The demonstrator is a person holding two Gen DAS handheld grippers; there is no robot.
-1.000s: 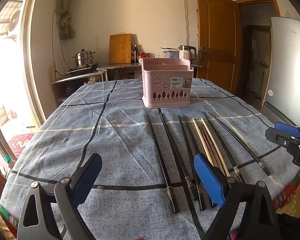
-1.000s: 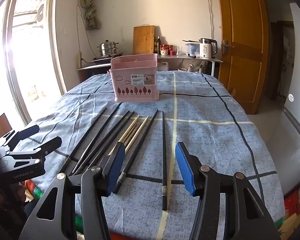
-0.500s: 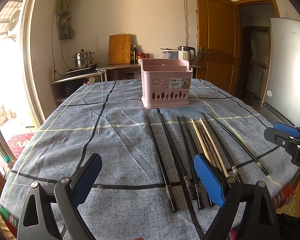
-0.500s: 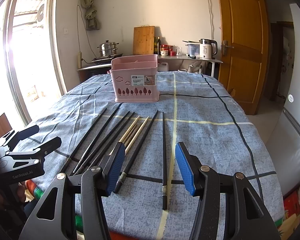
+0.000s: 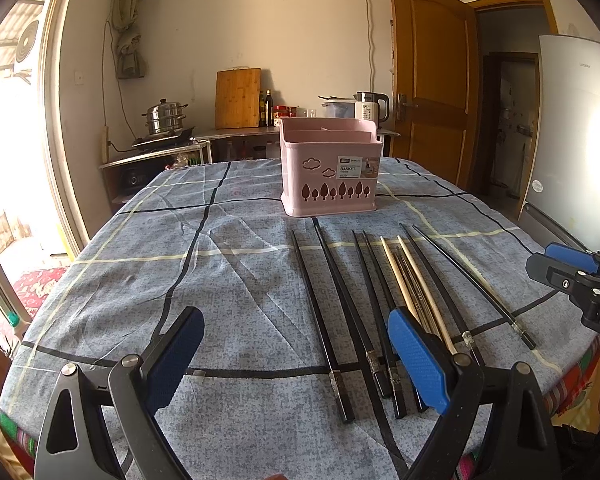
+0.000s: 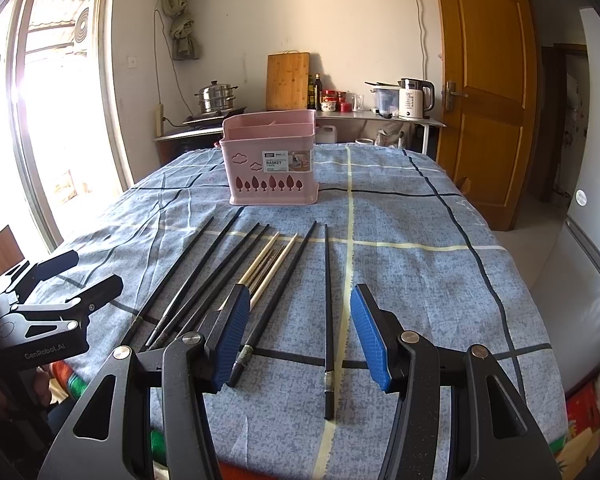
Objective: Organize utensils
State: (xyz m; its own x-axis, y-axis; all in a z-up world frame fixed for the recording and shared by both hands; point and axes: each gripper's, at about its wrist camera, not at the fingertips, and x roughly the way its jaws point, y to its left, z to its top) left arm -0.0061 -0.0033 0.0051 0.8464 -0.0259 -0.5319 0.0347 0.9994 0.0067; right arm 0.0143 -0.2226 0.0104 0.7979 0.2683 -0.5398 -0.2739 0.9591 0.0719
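Note:
Several chopsticks lie side by side on the blue checked tablecloth, black ones and pale wooden ones. They also show in the right wrist view. A pink divided utensil basket stands upright beyond them, also seen in the right wrist view. My left gripper is open and empty, low at the near table edge, its right pad over the chopstick ends. My right gripper is open and empty, straddling the rightmost black chopstick.
The left gripper shows at the left edge of the right wrist view; the right gripper shows at the right edge of the left wrist view. A counter with a pot, cutting board and kettle stands behind. A door and fridge are right.
Almost nothing differs. The left wrist view has shifted very slightly; both grippers stay open and the chopsticks have not moved.

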